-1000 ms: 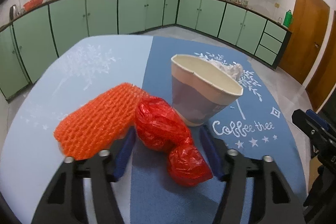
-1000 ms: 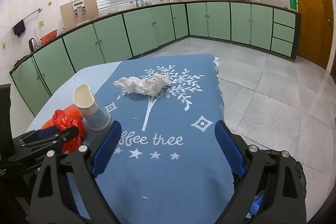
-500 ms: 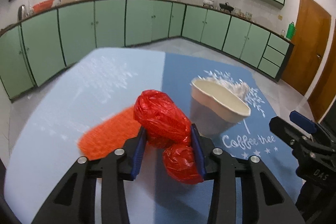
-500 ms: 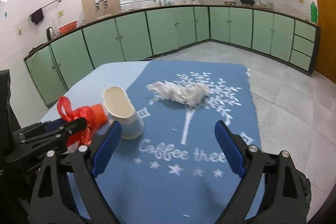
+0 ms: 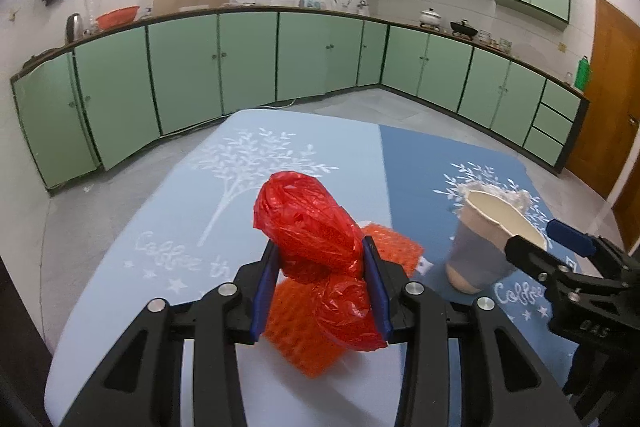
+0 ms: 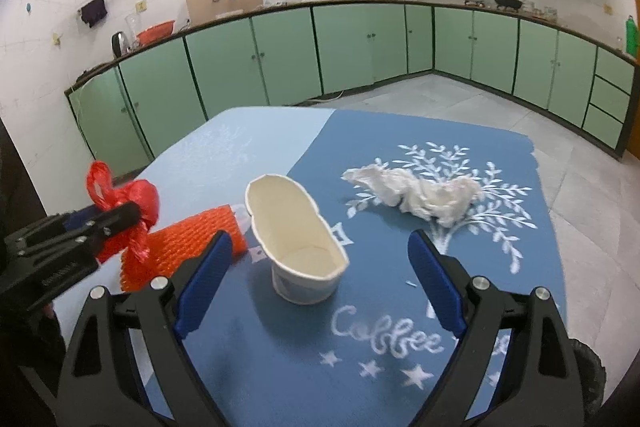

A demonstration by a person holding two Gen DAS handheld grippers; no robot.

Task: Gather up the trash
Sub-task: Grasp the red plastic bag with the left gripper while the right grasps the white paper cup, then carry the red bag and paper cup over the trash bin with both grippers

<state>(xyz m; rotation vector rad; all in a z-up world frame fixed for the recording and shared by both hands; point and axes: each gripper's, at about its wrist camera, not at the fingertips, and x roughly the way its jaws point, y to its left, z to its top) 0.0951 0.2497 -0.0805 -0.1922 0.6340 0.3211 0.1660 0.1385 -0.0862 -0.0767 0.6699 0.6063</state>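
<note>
The left claw is clamped on the crumpled red plastic bag, held clear above the surface. Beneath it lies the orange foam net, toward the surface's left edge. The right claw stands wide, empty, with the dented paper cup between its fingers untouched. A crumpled white tissue lies nearer the far right corner.
</note>
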